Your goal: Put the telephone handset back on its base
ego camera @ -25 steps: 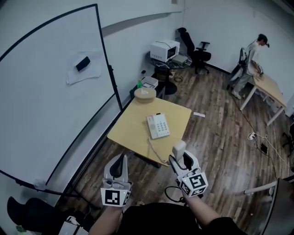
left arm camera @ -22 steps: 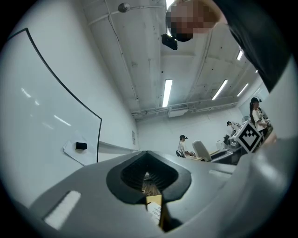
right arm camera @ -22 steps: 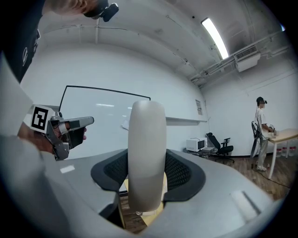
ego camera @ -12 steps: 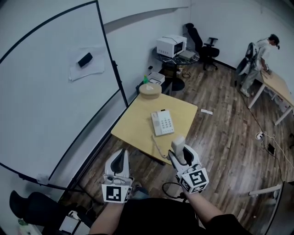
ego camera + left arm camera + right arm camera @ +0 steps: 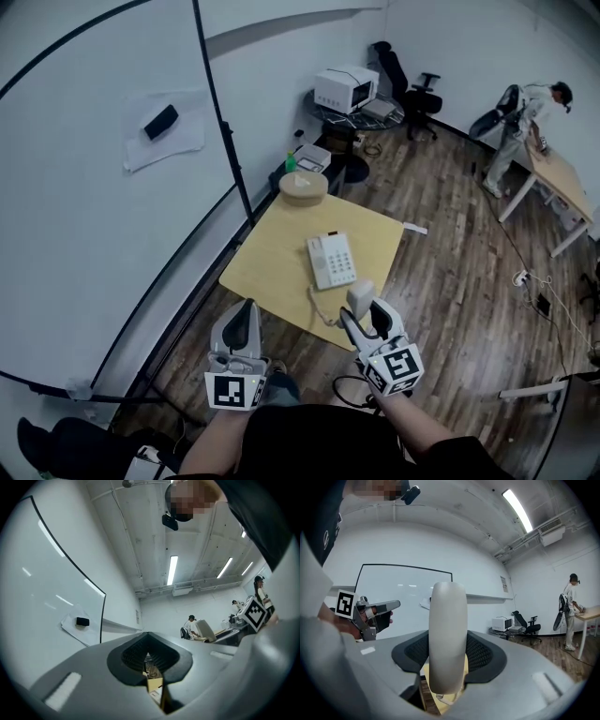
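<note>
The white telephone base (image 5: 331, 261) lies in the middle of a yellow table (image 5: 272, 272) ahead of me. Its cord (image 5: 315, 306) runs off the near table edge to the pale handset (image 5: 359, 299). My right gripper (image 5: 364, 317) is shut on that handset just short of the table's near edge. In the right gripper view the handset (image 5: 447, 634) stands upright, clamped between the jaws of the right gripper (image 5: 447, 654). My left gripper (image 5: 246, 324) hangs to the left at the same height. In the left gripper view the left gripper (image 5: 149, 657) is shut with nothing in it.
A round wooden box (image 5: 303, 187) sits at the table's far corner. A large whiteboard (image 5: 94, 187) stands along the left. Behind are a side table with a white machine (image 5: 345, 89), an office chair (image 5: 412, 89) and a person (image 5: 525, 117) at a desk. A cable (image 5: 520, 262) crosses the wooden floor.
The head camera has swayed a little. Both grippers stay where they were near the table's front edge, the right one still holding the handset.
</note>
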